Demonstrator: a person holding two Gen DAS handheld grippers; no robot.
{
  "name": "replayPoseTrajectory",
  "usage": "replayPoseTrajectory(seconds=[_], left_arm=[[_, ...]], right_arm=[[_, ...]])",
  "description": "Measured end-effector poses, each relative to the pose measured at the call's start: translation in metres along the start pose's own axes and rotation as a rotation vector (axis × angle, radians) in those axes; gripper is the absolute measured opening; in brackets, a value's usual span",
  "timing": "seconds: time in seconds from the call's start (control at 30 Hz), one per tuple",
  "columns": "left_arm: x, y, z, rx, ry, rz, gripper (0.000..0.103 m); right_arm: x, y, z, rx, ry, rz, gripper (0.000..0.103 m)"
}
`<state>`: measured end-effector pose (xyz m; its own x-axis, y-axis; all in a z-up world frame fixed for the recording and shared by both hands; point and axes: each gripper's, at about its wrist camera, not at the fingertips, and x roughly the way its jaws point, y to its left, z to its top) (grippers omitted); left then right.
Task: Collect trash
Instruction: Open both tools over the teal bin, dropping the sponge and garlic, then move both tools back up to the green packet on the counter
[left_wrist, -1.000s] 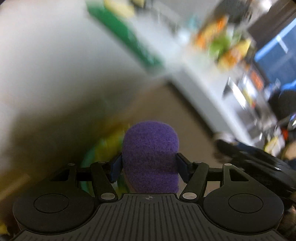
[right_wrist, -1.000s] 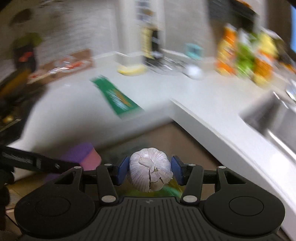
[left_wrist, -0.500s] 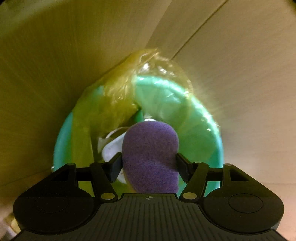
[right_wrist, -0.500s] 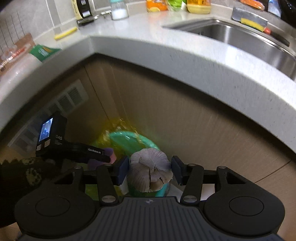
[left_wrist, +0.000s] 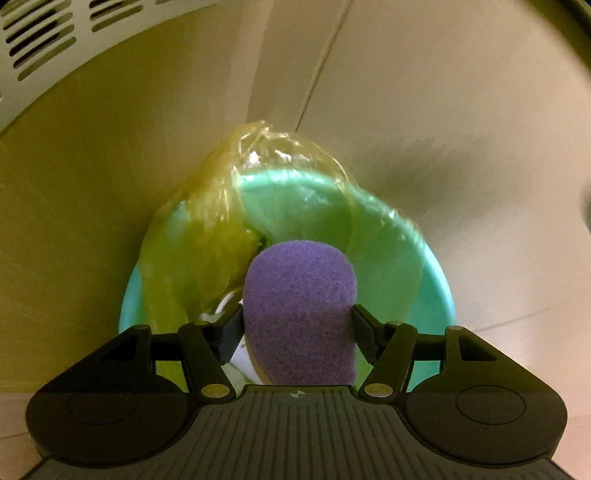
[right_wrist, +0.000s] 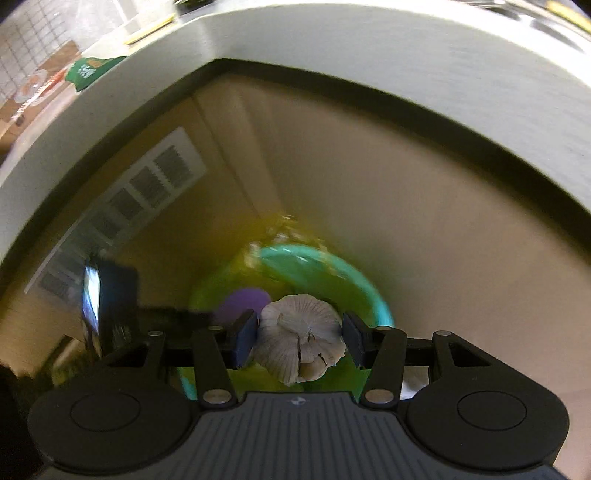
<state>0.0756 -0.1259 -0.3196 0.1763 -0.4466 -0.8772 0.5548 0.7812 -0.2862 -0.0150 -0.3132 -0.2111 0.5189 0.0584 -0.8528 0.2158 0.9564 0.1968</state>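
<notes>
Left wrist view: the left gripper (left_wrist: 297, 328) is clamped on a purple sponge (left_wrist: 300, 295), its 2 pads pressed into the sponge's sides, and the sponge hangs directly above the mouth of the green bin (left_wrist: 436, 295). A yellow-green plastic liner (left_wrist: 207, 236) is bunched over the bin's far and left rim, with pale scraps just visible inside the bin, left of the sponge. 1 second earlier this view showed a blurred countertop with bottles; half a second earlier the bin was already centred but smaller in the view. Beige cabinet panels (left_wrist: 424, 110) rise behind the bin, and a white vent grille (left_wrist: 44, 33) lies up and to the left of it. Right wrist view: the right gripper (right_wrist: 300, 341) is partly closed on a garlic bulb (right_wrist: 301, 341), both pads against its papery skin, above the near part of the bin (right_wrist: 380, 302). The sponge (right_wrist: 242, 301) and the left gripper's body (right_wrist: 110, 299) appear left of the bin. Half a second earlier the sink and counter items filled the top of the view; only the pale countertop edge (right_wrist: 406, 48) now arches above the bin.
</notes>
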Motion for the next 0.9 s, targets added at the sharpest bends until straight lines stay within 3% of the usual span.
replayPoseTrajectory(seconds=[0.27, 0.47, 0.67, 0.9], left_arm=[[-0.013, -0.033, -0.007, 0.131, -0.061, -0.066, 0.068], [-0.009, -0.026, 0.004, 0.109, -0.077, -0.068, 0.064], [-0.030, -0.003, 0.013, -0.036, -0.072, -0.084, 0.064], [-0.123, 0.012, 0.008, -0.223, -0.098, -0.103, 0.064]], right_arm=[[0.076, 0.020, 0.024, 0.053, 0.139, 0.147, 0.051], [0.064, 0.004, 0.030, 0.109, 0.095, 0.089, 0.061], [0.029, -0.023, 0.021, 0.184, 0.037, 0.031, 0.062], [-0.013, -0.023, 0.015, 0.156, -0.005, -0.014, 0.062]])
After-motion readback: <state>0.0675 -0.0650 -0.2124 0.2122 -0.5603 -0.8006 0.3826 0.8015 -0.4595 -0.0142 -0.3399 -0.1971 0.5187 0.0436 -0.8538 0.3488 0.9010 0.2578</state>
